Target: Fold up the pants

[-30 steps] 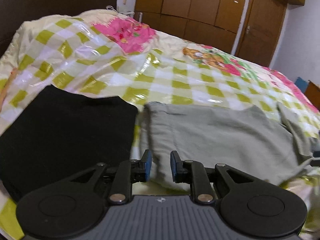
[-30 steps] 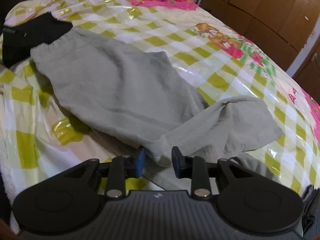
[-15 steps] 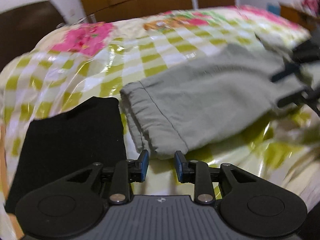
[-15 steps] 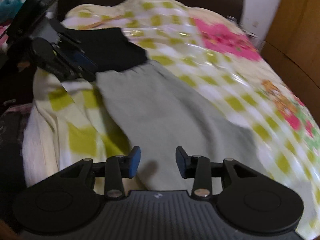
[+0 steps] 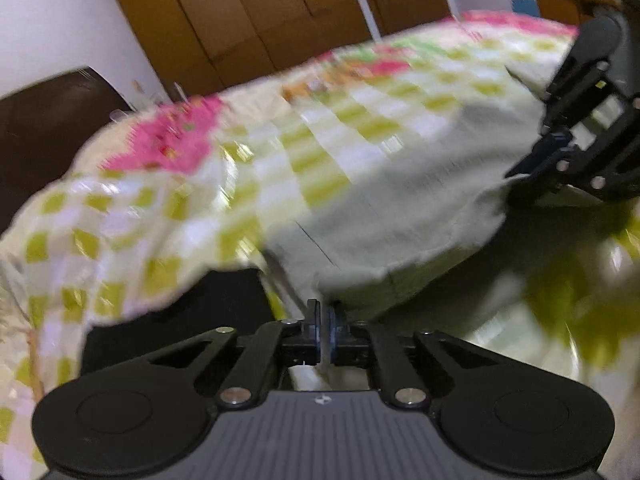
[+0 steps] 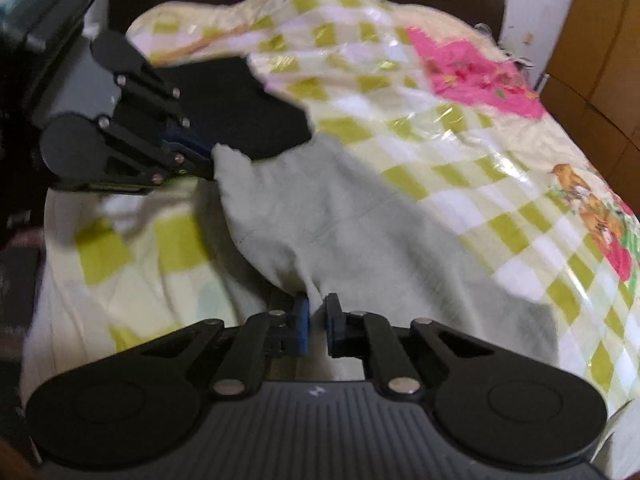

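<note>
Grey pants (image 6: 360, 220) lie on a checked bedspread (image 6: 460, 128). My left gripper (image 5: 325, 330) is shut on a near corner of the pants (image 5: 400, 208) and lifts it off the bed. It also shows in the right wrist view (image 6: 200, 156), pinching that corner. My right gripper (image 6: 316, 322) is shut on the near edge of the pants further along. It shows in the left wrist view (image 5: 524, 168) at the right, holding the cloth edge. The left wrist view is blurred.
A folded black garment (image 6: 240, 108) lies on the bed beside the pants, also in the left wrist view (image 5: 180, 320). A dark headboard (image 5: 44, 128) and wooden wardrobe doors (image 5: 260, 12) stand behind the bed.
Both grippers were open beside the pants' edge half a second ago. Both have closed on the cloth, and the gripped edge has risen off the bed.
</note>
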`<state>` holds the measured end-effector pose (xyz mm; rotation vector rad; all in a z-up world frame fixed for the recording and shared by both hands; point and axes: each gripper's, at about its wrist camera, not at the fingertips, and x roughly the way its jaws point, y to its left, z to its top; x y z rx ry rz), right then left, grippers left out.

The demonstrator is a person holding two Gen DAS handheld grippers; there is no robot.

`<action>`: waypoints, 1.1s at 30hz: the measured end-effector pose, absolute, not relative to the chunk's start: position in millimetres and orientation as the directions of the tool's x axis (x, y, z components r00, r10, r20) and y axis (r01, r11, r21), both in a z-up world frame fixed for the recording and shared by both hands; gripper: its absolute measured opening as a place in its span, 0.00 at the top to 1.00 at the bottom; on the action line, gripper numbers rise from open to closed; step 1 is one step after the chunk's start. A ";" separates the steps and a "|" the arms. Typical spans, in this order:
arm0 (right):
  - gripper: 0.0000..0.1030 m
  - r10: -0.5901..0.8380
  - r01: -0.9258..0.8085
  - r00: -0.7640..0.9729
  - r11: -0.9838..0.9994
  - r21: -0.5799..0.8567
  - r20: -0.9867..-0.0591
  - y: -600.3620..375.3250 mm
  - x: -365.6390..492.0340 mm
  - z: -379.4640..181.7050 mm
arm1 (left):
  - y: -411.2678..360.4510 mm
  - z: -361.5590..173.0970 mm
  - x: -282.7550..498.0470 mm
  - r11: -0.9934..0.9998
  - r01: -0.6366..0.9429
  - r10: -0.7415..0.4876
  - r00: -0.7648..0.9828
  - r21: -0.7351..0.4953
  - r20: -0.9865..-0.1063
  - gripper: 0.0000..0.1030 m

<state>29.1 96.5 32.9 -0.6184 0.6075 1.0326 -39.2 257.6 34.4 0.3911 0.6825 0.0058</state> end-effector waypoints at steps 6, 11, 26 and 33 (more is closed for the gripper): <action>0.93 0.652 -0.893 0.414 0.426 -0.144 -0.636 103.8 29.8 62.4 | 281.2 29.6 -31.1 0.939 0.035 0.194 0.768 0.342 -0.611 0.81; 0.80 0.554 -0.910 0.355 0.388 -0.144 -0.753 133.9 15.2 -1.8 | 283.2 9.8 -48.4 0.942 -0.022 0.252 0.707 0.335 -0.661 0.80; 0.69 0.326 -0.507 0.631 0.860 -0.057 -0.704 -53.6 126.0 57.6 | 149.8 28.9 16.2 0.968 0.241 -0.146 0.771 0.071 -0.620 0.80; 0.64 0.131 -0.139 0.639 0.989 0.054 -0.758 -112.9 257.2 31.1 | 76.2 14.2 67.1 0.921 0.390 -0.310 0.701 -0.019 -0.642 0.80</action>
